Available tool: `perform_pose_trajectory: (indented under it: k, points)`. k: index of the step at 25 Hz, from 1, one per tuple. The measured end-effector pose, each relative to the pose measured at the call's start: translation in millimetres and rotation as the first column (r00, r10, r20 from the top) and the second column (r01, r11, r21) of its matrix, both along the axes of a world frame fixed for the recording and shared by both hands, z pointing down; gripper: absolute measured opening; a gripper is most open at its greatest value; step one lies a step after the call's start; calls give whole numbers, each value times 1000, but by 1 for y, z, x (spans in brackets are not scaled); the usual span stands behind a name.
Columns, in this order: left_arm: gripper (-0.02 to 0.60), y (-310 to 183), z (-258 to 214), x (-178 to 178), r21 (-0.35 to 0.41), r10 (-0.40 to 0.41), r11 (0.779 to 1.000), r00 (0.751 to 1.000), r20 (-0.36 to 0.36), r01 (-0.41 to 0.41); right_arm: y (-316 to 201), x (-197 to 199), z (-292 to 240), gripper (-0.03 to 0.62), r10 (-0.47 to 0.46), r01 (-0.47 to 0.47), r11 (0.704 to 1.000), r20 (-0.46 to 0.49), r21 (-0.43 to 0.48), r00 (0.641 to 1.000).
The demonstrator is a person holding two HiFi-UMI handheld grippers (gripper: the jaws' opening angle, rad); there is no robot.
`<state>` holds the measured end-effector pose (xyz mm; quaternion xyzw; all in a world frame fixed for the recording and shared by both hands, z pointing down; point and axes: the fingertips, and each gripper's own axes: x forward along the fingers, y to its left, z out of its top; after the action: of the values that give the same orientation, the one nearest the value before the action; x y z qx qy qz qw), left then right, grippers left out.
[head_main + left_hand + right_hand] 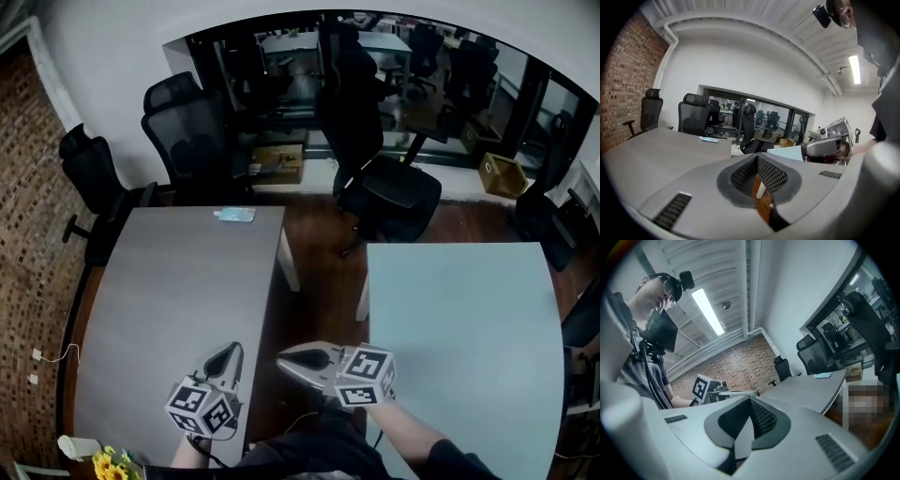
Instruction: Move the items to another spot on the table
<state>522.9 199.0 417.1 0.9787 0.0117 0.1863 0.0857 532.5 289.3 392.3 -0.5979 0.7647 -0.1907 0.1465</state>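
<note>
Grey table [178,300] on the left, pale blue table [459,319] on the right, dark wood floor [319,272] showing in the gap between them. Down at the bottom edge of the head view, the left gripper [231,350] hangs over the grey table's near right edge, jaws pressed together with nothing between them. Just beside it, the right gripper [283,360] sits over the gap, pointing toward the left of the frame, jaws likewise closed tight and empty. Yellow flowers [111,463] peek in at the lower left corner. Further up lies a small light-blue packet [234,215], flat at the grey table's far edge, well apart from both grippers. Beyond it, black office chairs [192,141] line up, a cardboard box [279,161] rests on the floor, and a brick wall [28,187] runs down the left side.
</note>
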Motion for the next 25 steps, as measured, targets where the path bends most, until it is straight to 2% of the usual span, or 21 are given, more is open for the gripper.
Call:
perform_pose_trajectory:
  k: [4, 9, 20, 25]
  points:
    - [3, 8, 3, 58, 42, 24, 999, 999, 46, -26, 5, 55, 9, -21, 15, -16, 999, 51, 30, 999]
    - [3, 16, 3, 114, 61, 70, 995, 995, 75, -75, 6, 96, 18, -21, 28, -31, 999, 83, 41, 996]
    - [5, 12, -13, 202, 87, 152, 984, 988, 40, -155, 15, 164, 4, -21, 113, -114, 993, 34, 32, 993]
    - [5, -9, -15, 245, 71, 166, 984, 986, -17, -165, 1, 203, 4, -21, 154, -154, 988, -13, -7, 988]
